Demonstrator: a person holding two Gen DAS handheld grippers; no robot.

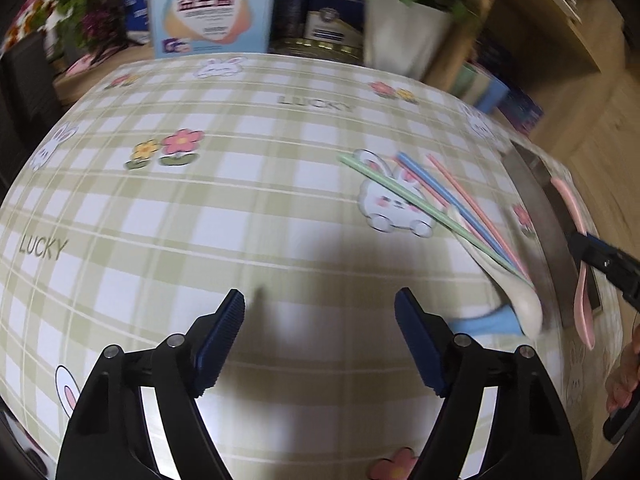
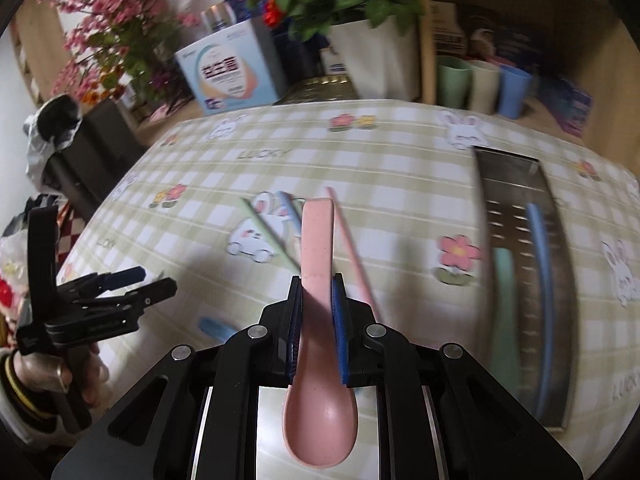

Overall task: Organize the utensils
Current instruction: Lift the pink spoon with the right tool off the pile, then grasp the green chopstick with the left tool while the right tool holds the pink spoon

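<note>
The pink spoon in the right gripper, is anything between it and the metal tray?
Nothing visible. The right gripper is shut on the pink spoon, and only bare tablecloth lies between it and the metal tray to its right. The chopsticks lie on the cloth under and left of the spoon.

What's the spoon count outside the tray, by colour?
Pink spoon: 1, held in the right gripper
Cream spoon: 1, on the tablecloth
Blue spoon: 1, partly under the cream one
Total: 3
The tray holds a green and a blue piece, too blurred to sort.
</note>
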